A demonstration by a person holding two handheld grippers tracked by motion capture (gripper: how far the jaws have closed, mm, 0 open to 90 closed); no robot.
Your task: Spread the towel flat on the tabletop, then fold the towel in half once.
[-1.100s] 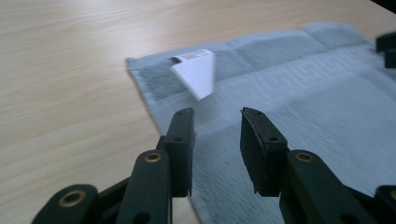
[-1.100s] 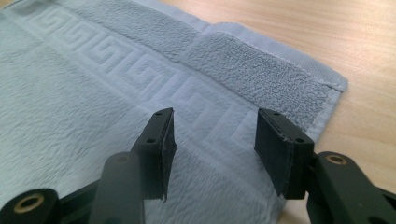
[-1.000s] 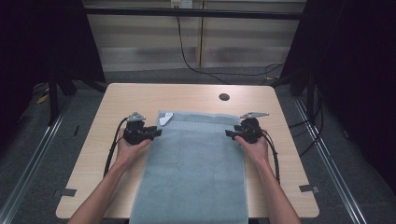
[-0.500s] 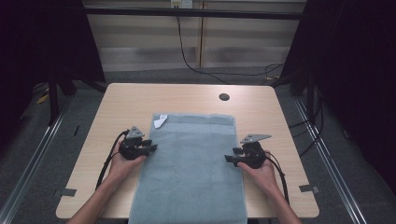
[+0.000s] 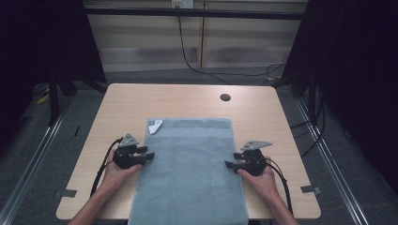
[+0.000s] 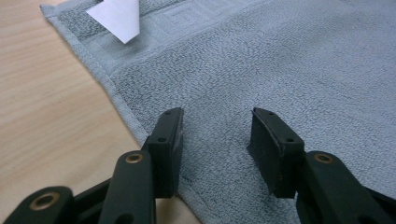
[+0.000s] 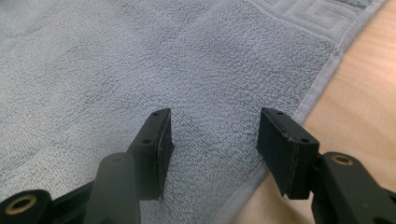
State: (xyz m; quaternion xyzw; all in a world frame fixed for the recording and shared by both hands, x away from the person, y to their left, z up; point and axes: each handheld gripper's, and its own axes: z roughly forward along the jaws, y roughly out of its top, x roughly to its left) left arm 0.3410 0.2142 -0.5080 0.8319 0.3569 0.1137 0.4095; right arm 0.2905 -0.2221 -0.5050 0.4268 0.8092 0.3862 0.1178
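Observation:
A grey-blue towel (image 5: 190,164) lies flat on the wooden table (image 5: 187,101), its near end hanging over the front edge. A white tag (image 5: 155,125) sticks out at its far left corner, also seen as the tag (image 6: 117,17) in the left gripper view. My left gripper (image 5: 148,156) sits at the towel's left edge; its jaws have just been opening and stand apart over the towel (image 6: 261,60), nothing pinched. My right gripper (image 5: 228,164) is at the right edge, open over the towel (image 7: 140,60) with its fingertips (image 7: 161,135) resting near the hem.
A dark round hole (image 5: 225,97) is set in the table near its far right. Bare wood runs on both sides of the towel and beyond its far end. A cable (image 5: 192,56) trails across the floor behind the table.
Both hands have slid toward the near edge along the towel's sides. The towel's far end has come nearer with them. The left jaws have opened wider.

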